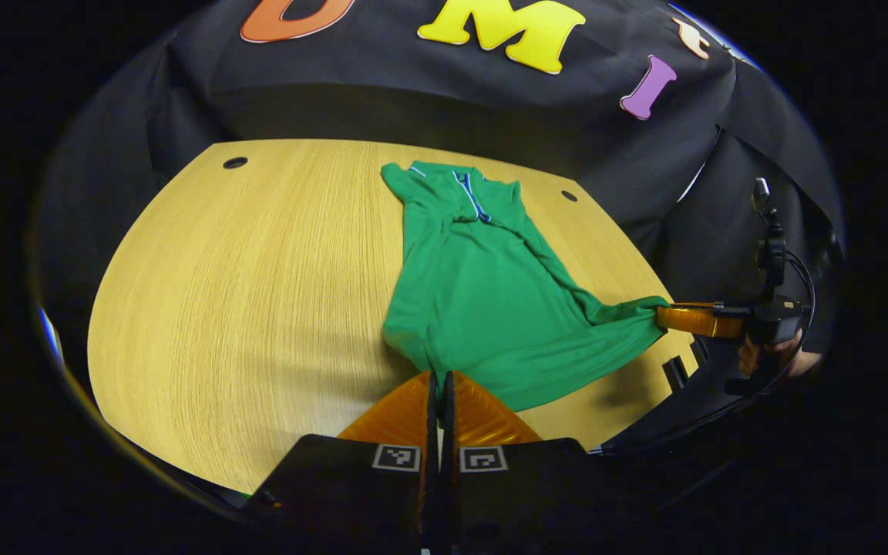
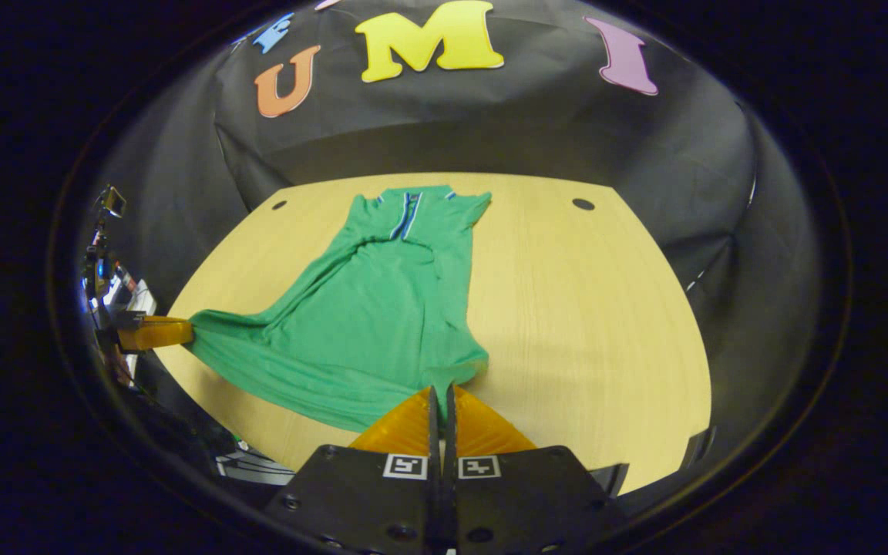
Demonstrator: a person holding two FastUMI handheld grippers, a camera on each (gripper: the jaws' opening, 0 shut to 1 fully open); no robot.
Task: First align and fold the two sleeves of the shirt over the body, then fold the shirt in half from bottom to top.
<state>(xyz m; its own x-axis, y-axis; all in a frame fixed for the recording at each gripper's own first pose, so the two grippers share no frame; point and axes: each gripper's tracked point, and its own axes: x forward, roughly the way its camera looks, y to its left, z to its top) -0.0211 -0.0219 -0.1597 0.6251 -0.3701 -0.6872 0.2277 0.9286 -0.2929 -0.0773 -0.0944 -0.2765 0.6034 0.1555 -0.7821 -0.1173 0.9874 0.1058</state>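
Observation:
A green shirt [image 1: 482, 301] with a blue-and-white trimmed collar [image 1: 475, 196] lies lengthwise on the wooden table [image 1: 259, 293], collar at the far end, sleeves laid in over the body. My left gripper [image 1: 438, 376] is shut on one corner of the bottom hem. The right gripper [image 1: 664, 316] pinches the other hem corner near the table's right edge, stretching the hem between them. In the right gripper view the shirt [image 2: 382, 316] runs away from my right gripper [image 2: 440, 391], which is shut on its hem corner. The left gripper [image 2: 188, 331] holds the far-left corner.
The table has round cable holes at its far corners [image 1: 235, 163] [image 1: 569, 196] [image 2: 583, 204] and slots near its right edge [image 1: 675, 372]. A hand [image 1: 768, 354] holds the right gripper. Bare wood spreads left of the shirt [image 1: 243, 270] and right of it [image 2: 583, 324].

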